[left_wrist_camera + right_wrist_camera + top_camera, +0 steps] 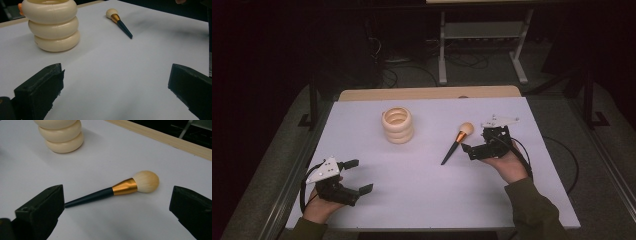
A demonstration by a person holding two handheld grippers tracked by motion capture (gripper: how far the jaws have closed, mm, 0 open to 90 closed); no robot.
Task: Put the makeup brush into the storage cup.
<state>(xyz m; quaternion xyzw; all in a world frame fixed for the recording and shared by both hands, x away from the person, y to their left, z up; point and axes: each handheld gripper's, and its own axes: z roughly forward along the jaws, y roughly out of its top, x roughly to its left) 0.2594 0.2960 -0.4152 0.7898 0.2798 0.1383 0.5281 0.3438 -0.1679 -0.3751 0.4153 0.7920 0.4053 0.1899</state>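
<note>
My right hand-held gripper [479, 142] hovers jaws wide apart just beside the makeup brush [457, 141], which lies flat on the bench [422, 195]. My left hand-held gripper [357, 176] sits released too, well apart from the ring stack [397, 125].

The table [412, 200] has a white top with a strip of wood along its far edge. A stack of three cream rings [397, 125] stands on it, near the far side. A brush [457, 142] with a dark handle, gold band and soft pale tip lies flat, right of the rings.
</note>
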